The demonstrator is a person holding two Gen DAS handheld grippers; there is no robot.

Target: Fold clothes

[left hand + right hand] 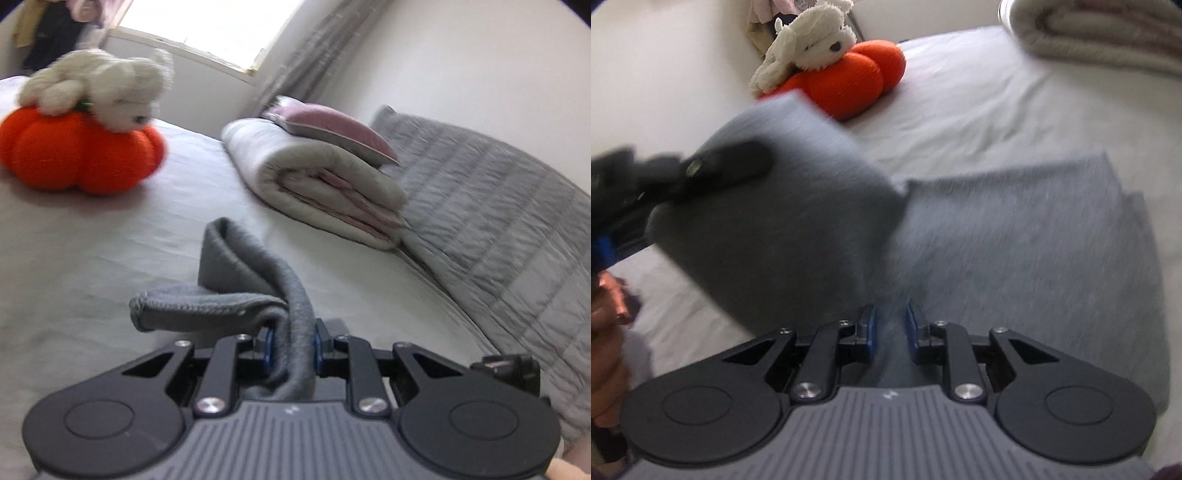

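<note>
The left claw (291, 349) is showing a grey ribbed body, two round black discs, black linkage arms pinned with silver screws, and blue pads on its fingers (268, 349). The right claw (889, 326) is looking the same: grey ribbed housing, black discs, silver screws, blue-faced fingers (870, 328).

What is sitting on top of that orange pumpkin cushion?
A white plush dog lies draped over the orange pumpkin cushion, head hanging forward. The pumpkin's top centre is covered by it, so that part cannot be seen.
</note>
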